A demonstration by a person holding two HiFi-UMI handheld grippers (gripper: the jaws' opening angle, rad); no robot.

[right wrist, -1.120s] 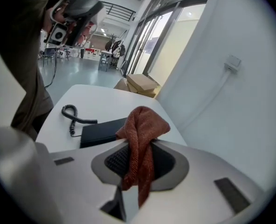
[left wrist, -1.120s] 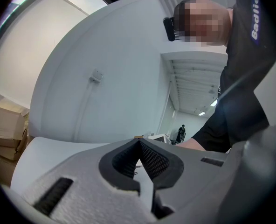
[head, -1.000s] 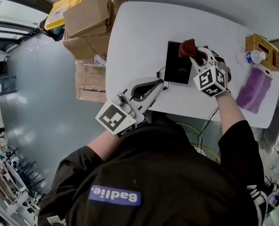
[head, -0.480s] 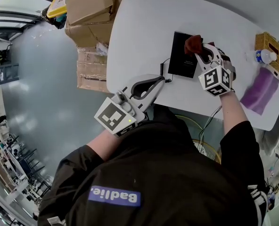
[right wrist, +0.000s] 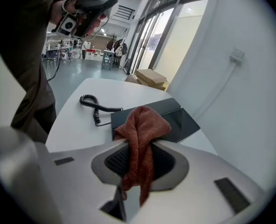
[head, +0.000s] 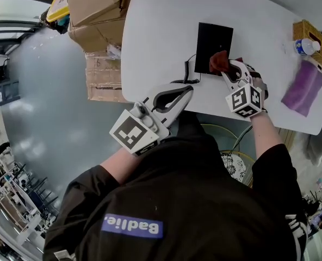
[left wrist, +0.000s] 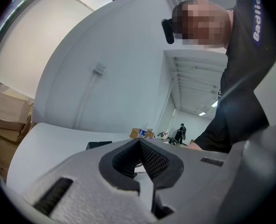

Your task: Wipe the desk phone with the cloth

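Note:
The black desk phone (head: 212, 41) lies flat on the white table (head: 161, 31), and its coiled cord (head: 187, 75) trails off the near left corner. My right gripper (head: 224, 69) is shut on a rust-red cloth (head: 220, 61), whose bunch rests on the phone's near right corner. In the right gripper view the cloth (right wrist: 141, 127) hangs between the pads of the right gripper (right wrist: 139, 149), with the phone (right wrist: 175, 118) and the cord (right wrist: 97, 109) just beyond. My left gripper (head: 187, 90) hovers at the table's near edge, left of the phone, shut on nothing. In the left gripper view the left gripper (left wrist: 140, 144) is shut.
Cardboard boxes (head: 96, 15) and a yellow item (head: 60, 4) stand beyond the table's left end. At the right end are a wicker basket (head: 313, 41), a water bottle (head: 305, 47) and a purple cloth (head: 302, 88). A person's dark sleeves fill the lower view.
My right gripper has drawn the cloth along the phone from its far right part to its near right corner. The left gripper has stayed near the table edge.

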